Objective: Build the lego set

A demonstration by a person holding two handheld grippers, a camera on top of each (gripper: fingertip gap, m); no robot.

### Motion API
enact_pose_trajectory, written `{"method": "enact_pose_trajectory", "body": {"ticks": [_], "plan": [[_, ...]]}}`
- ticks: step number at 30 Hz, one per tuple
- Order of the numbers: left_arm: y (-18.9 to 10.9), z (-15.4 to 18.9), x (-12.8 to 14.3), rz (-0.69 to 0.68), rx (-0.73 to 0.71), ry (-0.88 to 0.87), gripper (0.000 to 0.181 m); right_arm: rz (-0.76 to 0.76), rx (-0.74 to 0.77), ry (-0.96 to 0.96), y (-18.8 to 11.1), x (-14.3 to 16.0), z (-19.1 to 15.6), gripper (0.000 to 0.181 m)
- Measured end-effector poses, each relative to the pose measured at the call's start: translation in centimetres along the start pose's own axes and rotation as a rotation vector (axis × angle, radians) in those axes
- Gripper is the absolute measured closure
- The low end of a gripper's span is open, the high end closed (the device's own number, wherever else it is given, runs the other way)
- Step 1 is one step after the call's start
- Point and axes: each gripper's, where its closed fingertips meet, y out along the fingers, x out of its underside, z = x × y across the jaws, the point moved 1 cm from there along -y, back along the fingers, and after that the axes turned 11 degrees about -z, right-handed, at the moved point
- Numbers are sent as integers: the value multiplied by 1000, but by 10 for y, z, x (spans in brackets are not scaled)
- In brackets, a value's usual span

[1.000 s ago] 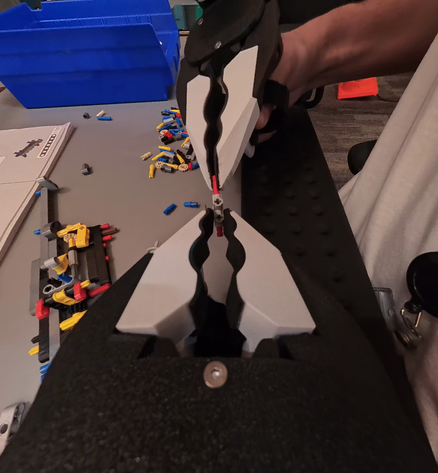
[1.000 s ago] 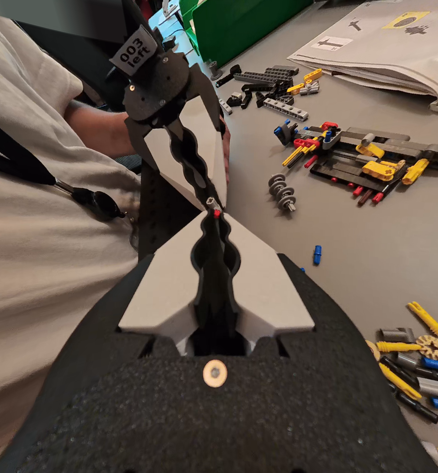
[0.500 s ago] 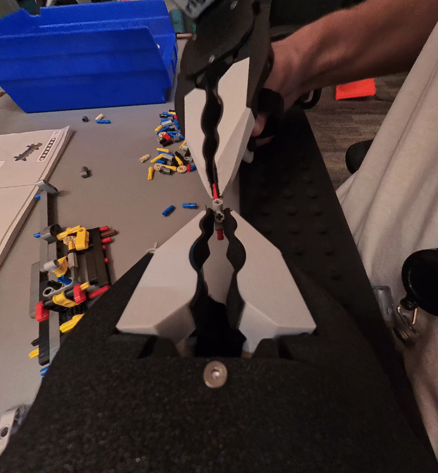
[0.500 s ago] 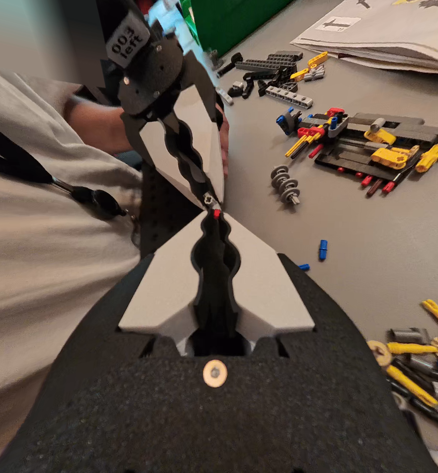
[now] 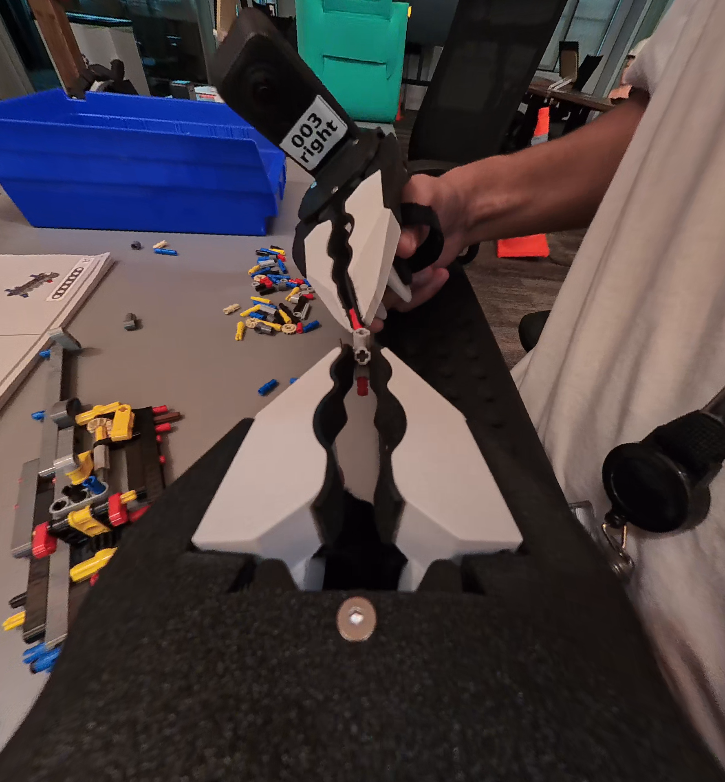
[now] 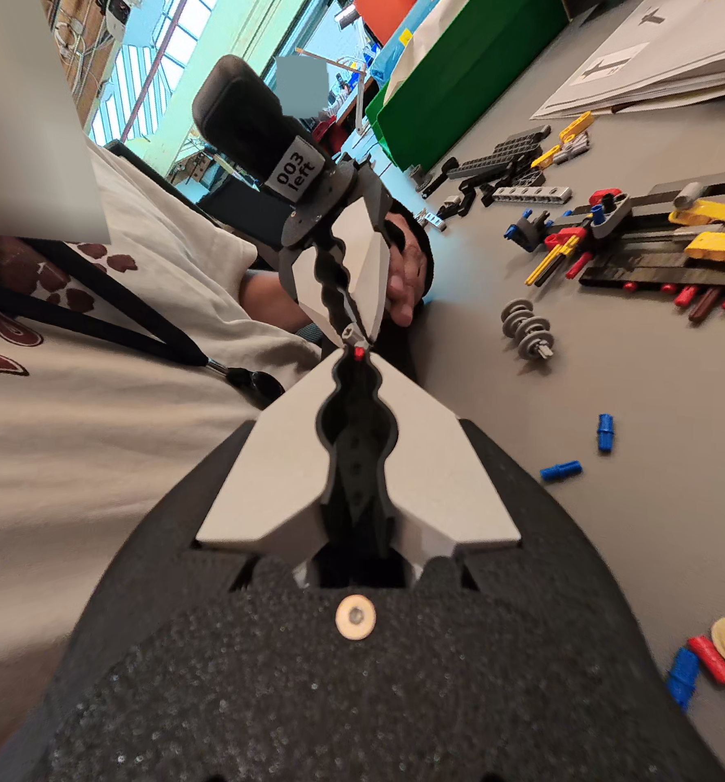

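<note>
Overall light: even, soft indoor light in both views; the grey table (image 5: 174, 364) reads clearly.
Light source: bright daylight from windows (image 6: 140, 63) in the right wrist view's upper left, slightly washed out.
Shadows: short and soft, as under the grey worm gear (image 6: 526, 329) and the instruction booklet (image 5: 34, 296) edge.
Glare: small shine on the washer (image 5: 355, 620) of the near gripper body.
Distortion: strong wide-angle bending; the blue bin (image 5: 132, 169) and the table edges curve near the frame borders.
Blur: corners smear, notably the lower left in the left wrist view; the centre is sharp.
</note>
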Motion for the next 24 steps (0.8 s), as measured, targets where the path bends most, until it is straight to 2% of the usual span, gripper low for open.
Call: {"method": "enact_pose_trajectory", "body": {"ticks": [9, 14, 18, 24], "plan": [[-3, -13, -3, 29, -45, -70, 175, 141, 114, -9, -1, -14, 5, 179], [-2, -13, -2, 20, -25, -91, 175, 119, 162, -49, -1, -12, 7, 179], [5, -9, 5, -44, -29, -52, 175, 23, 236, -109, -1, 0, 11, 179], [10, -3, 9, -86, -16, -13, 175, -13, 212, -100, 0, 7, 10, 179]]}}
